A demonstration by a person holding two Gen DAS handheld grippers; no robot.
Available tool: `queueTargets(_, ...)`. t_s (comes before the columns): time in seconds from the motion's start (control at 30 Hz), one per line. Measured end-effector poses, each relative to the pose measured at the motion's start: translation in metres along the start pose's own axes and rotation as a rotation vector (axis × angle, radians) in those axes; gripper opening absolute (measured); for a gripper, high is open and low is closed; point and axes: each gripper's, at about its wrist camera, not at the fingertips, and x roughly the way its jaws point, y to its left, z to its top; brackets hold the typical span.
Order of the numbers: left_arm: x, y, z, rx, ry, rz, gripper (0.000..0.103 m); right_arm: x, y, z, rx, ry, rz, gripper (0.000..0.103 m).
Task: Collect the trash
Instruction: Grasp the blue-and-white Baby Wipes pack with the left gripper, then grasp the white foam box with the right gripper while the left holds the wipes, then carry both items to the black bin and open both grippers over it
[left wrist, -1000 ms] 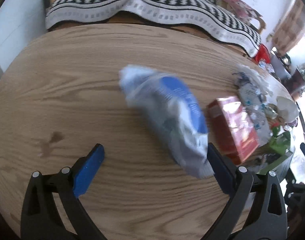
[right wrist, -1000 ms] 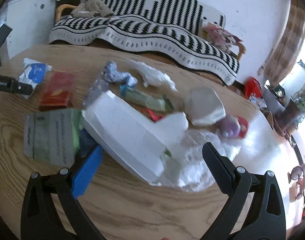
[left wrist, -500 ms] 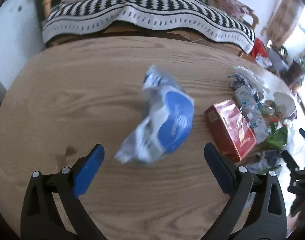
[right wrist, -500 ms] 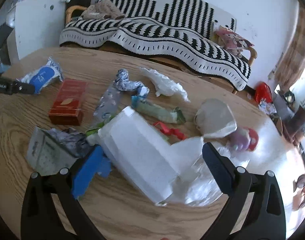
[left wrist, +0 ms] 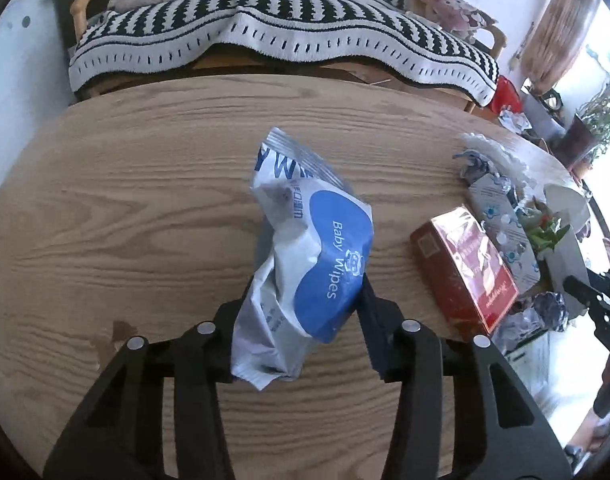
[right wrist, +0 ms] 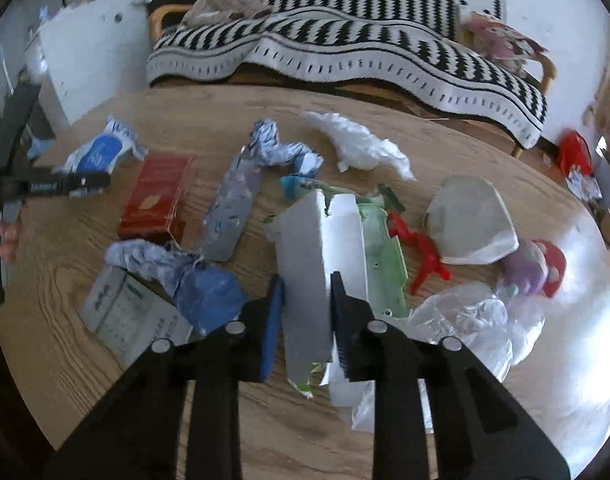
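Trash differs: left fingers (left wrist: 303,320) closing on wipes pack (left wrist: 313,256), right fingers (right wrist: 305,320) on carton (right wrist: 309,272).

"baby wipes" on blue-white wipes pack (left wrist: 305,264).

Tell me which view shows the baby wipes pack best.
The left wrist view: the wipes pack fills the centre, its label readable, between the closing left gripper. The right wrist view shows it only small at the table's far left, partly behind that gripper.
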Motion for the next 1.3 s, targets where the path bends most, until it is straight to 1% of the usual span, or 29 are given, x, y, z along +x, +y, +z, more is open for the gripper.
queueTargets(0.17, -0.014, 0.000, -0.001, -0.001, -0.012, 0.001, 0.041, -0.016, -0.008, 0.000, 0.053, -0.026, 0.024, 0.018)
queueTargets(0.23, -0.023, 0.000, -0.001, -0.004, -0.021, -0.007, 0.038, -0.027, -0.009, 0.000, 0.066, -0.042, 0.018, 0.016)
queueTargets(0.27, -0.027, 0.001, -0.001, -0.006, -0.026, -0.012, 0.038, -0.034, -0.010, 0.001, 0.078, -0.055, 0.019, 0.010)
queueTargets(0.3, -0.033, 0.000, -0.001, -0.007, -0.034, -0.018, 0.037, -0.039, -0.011, 0.000, 0.082, -0.066, 0.023, 0.009)
queueTargets(0.4, -0.048, 0.000, -0.003, -0.012, -0.051, -0.031, 0.033, -0.054, -0.015, -0.003, 0.128, -0.093, 0.018, 0.007)
queueTargets(0.53, -0.064, 0.001, -0.009, -0.014, -0.056, -0.074, 0.031, -0.056, -0.016, -0.017, 0.176, -0.080, 0.028, 0.007)
queueTargets(0.6, -0.073, 0.003, -0.012, -0.017, -0.065, -0.086, 0.031, -0.063, -0.017, -0.022, 0.197, -0.090, 0.035, 0.007)
queueTargets(0.7, -0.091, 0.005, -0.015, -0.026, -0.089, -0.094, 0.030, -0.086, -0.022, -0.025, 0.232, -0.139, 0.027, 0.007)
queueTargets(0.8, -0.111, -0.006, -0.019, -0.005, -0.111, -0.118, 0.030, -0.111, -0.029, -0.029, 0.257, -0.180, 0.022, 0.007)
queueTargets(0.87, -0.122, -0.020, -0.023, 0.021, -0.119, -0.150, 0.030, -0.120, -0.031, -0.035, 0.264, -0.183, 0.012, 0.007)
queueTargets(0.97, -0.135, -0.057, -0.036, 0.074, -0.119, -0.219, 0.030, -0.145, -0.034, -0.050, 0.287, -0.211, -0.002, 0.007)
queueTargets(1.07, -0.144, -0.112, -0.060, 0.158, -0.096, -0.310, 0.030, -0.184, -0.038, -0.075, 0.313, -0.273, -0.032, 0.007)
queueTargets(1.13, -0.144, -0.143, -0.076, 0.203, -0.072, -0.351, 0.030, -0.212, -0.043, -0.100, 0.345, -0.303, -0.069, 0.007)
queueTargets(1.2, -0.143, -0.180, -0.097, 0.265, -0.038, -0.391, 0.030, -0.231, -0.051, -0.126, 0.384, -0.313, -0.099, 0.007)
queueTargets(1.23, -0.144, -0.196, -0.107, 0.291, -0.022, -0.412, 0.030, -0.243, -0.058, -0.144, 0.412, -0.316, -0.115, 0.007)
queueTargets(1.3, -0.143, -0.233, -0.137, 0.354, 0.034, -0.471, 0.030, -0.257, -0.068, -0.173, 0.459, -0.317, -0.131, 0.007)
